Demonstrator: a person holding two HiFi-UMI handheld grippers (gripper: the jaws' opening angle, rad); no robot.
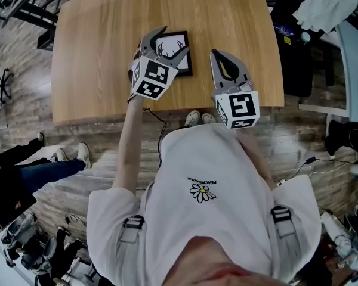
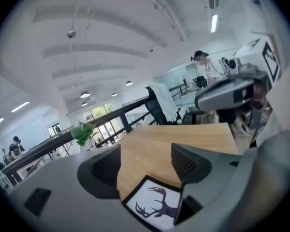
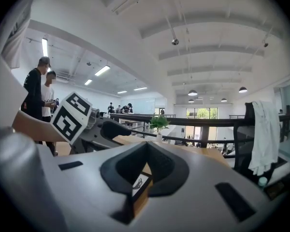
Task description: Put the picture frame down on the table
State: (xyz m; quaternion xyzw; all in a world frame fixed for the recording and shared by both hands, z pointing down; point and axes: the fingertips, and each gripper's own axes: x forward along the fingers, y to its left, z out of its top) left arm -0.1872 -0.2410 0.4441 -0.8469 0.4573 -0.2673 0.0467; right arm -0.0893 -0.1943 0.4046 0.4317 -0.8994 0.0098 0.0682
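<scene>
Open table [image 1: 95,52] around flat picture frame [image 1: 182,47]

white daisy-print t-shirt [image 1: 227,159], grey shoulder straps [image 1: 129,240]

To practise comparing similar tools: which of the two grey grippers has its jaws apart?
The left gripper: its jaws stand apart over the black-framed deer picture lying on the wooden table, while the right gripper has them together.
</scene>
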